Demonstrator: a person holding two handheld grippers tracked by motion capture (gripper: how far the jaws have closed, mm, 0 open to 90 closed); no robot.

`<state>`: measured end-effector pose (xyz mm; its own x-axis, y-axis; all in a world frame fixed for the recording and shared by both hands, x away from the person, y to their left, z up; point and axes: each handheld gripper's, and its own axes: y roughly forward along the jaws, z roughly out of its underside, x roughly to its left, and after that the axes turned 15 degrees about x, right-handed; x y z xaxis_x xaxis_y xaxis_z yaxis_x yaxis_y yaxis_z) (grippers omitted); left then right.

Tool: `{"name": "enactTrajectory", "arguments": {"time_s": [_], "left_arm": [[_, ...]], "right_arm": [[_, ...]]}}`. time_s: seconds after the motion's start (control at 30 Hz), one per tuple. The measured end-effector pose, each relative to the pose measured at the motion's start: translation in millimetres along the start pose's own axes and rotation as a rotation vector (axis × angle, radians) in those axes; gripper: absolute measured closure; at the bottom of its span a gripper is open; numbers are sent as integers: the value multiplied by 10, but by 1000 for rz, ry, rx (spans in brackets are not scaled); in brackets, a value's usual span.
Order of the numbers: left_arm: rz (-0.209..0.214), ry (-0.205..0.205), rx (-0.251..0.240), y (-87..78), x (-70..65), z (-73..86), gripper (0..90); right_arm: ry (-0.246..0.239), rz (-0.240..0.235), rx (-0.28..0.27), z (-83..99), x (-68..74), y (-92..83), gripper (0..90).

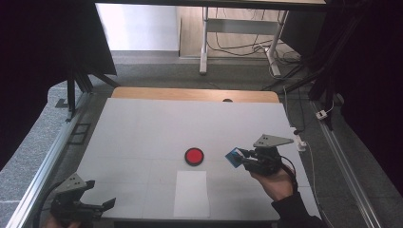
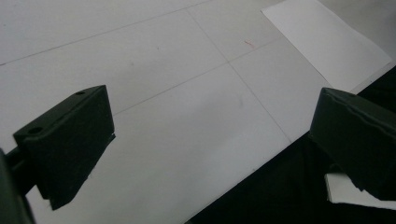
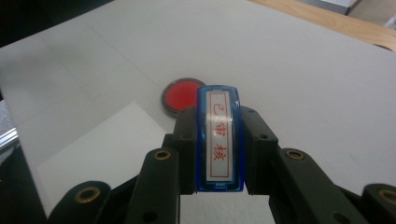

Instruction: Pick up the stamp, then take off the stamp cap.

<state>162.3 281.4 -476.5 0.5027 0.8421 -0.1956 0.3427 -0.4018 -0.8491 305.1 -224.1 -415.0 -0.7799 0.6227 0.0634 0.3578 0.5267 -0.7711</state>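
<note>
Right gripper has its jaws closed on a blue rubber stamp, pinching the narrow sides so the white label with red characters faces the camera on that gripper. In the high view the stamp hangs above the white table, just to the right of the round red ink pad and clear of it. A white sheet of paper lies just in front of the pad, toward the person.

The step in hand looks like inking. To do it well, carry the stamp level over the pad's red centre, then lower it straight so its printing face meets the ink flat. Press lightly; a tilted touch would likely ink only one edge. The grip should hold firm so the stamp does not twist.

Left gripper rests at the table's near left corner, jaws spread wide and empty.
</note>
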Motion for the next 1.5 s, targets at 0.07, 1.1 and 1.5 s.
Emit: {"name": "enactTrajectory", "arguments": {"time_s": [0.07,1.1,1.5], "left_arm": [[0,0,0,0,0,0,0],[6,10,14,12,-7,-12,0],[22,25,2,-2,-4,-5,2]], "right_arm": [[-21,-19,-3,-19,50,10,713],[-188,-138,10,-175,674,304,713],[-190,-151,2,-180,689,286,713]]}}
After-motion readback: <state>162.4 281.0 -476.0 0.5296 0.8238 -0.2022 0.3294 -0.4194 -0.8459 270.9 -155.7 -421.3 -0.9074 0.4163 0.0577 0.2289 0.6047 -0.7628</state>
